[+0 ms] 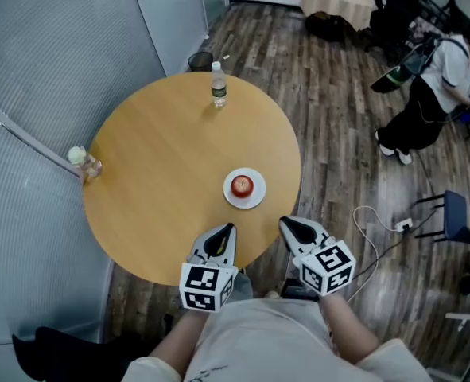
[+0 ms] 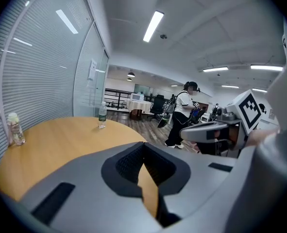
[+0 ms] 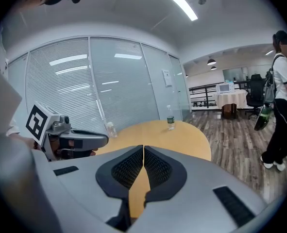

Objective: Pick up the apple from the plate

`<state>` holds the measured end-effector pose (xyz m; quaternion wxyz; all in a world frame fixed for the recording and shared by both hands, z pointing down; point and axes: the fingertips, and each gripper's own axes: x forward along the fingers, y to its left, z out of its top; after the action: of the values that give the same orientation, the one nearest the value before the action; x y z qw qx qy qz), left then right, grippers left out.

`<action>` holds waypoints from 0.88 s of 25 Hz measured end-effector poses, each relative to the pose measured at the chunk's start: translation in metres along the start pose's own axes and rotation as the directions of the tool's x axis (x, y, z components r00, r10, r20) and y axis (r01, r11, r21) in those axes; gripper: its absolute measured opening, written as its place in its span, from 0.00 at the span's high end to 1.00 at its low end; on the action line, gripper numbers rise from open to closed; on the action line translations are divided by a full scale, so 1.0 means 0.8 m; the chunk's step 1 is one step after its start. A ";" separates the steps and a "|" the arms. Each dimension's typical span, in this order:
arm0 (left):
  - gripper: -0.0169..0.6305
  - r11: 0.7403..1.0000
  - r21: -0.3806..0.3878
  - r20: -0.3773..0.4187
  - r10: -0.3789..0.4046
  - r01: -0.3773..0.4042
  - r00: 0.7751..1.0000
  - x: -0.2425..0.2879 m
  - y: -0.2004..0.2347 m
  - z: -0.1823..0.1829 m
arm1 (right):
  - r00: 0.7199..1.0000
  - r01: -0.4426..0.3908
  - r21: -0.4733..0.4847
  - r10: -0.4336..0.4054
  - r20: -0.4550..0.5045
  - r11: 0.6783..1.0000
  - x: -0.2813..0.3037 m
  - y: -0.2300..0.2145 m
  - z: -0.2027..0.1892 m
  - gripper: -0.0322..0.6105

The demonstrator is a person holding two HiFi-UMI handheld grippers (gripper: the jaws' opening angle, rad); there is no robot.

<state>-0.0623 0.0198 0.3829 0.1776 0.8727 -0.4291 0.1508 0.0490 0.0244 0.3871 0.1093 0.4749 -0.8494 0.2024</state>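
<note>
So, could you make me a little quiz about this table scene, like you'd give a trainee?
1. True or false: the apple lies on the white plate.
2. Multiple choice: the left claw and the right claw are A) wide open, B) shut and empty, C) shut on the apple.
3. Short answer: what stands upright near the far edge of the round table, beyond the plate?
Key: 1 true. 2 B. 3 the water bottle.
</note>
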 end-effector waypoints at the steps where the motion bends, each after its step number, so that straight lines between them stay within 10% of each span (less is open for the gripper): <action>1: 0.97 1.000 0.006 -0.002 -0.009 0.009 1.000 0.004 0.006 0.004 | 1.000 0.005 0.002 -0.005 0.008 1.000 0.008 -0.001 0.006 0.90; 22: 0.97 0.998 -0.044 -0.018 0.042 -0.043 0.999 0.069 0.054 0.039 | 0.999 0.037 -0.037 -0.038 -0.034 0.999 0.071 -0.064 0.044 0.90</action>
<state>-0.0609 -0.0566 0.3857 0.1975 0.8579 -0.4492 0.1523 0.0632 -0.0590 0.3892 0.1365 0.4852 -0.8418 0.1930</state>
